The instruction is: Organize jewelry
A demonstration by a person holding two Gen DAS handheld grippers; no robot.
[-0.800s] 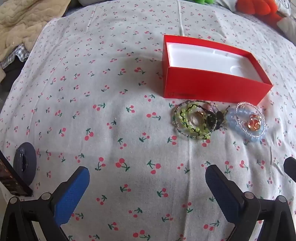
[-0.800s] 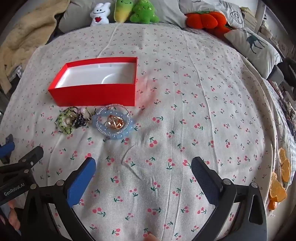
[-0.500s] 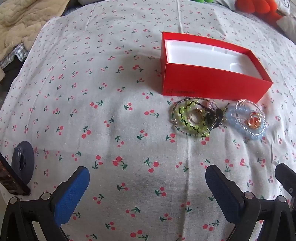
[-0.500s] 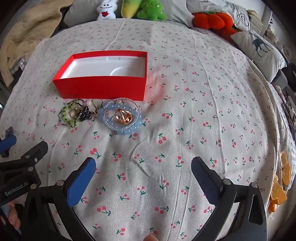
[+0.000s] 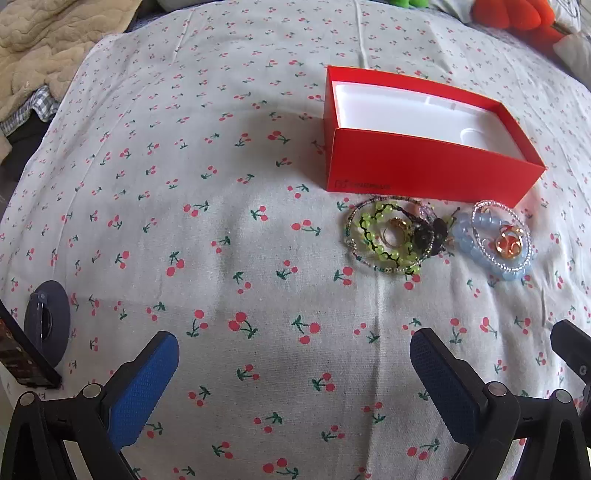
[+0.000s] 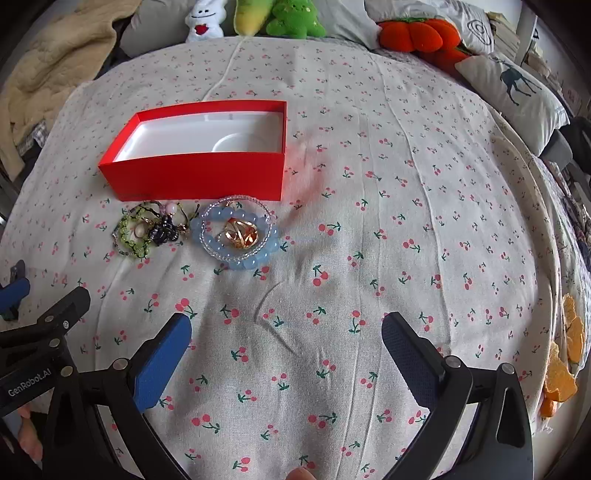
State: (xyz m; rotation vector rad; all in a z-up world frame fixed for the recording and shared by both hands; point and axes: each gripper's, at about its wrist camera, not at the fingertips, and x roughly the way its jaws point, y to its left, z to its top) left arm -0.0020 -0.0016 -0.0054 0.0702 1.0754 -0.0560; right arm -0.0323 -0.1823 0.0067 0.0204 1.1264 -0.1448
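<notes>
Both fingers spread wide, nothing held | jewelry heap (image 5: 439, 236) ahead of left gripper (image 5: 293, 373), ahead-left of right gripper (image 6: 286, 350) | risk: tangled bracelets lifting together, snagging bedsheet (image 6: 369, 221), spilling short of red box (image 6: 199, 177)

A matt red cardboard box (image 6: 199, 177) with a smooth white liner was seen on the woven cotton bedsheet (image 6: 369, 240). Glossy glass-like beads (image 6: 236, 236) and shiny gilt metal rings (image 5: 393, 230) were noted.

You've got plush toys (image 6: 258, 18) along the bedhead, a deer pillow (image 6: 513, 88) right, cherry-print sheet (image 6: 406, 221) everywhere.
</notes>
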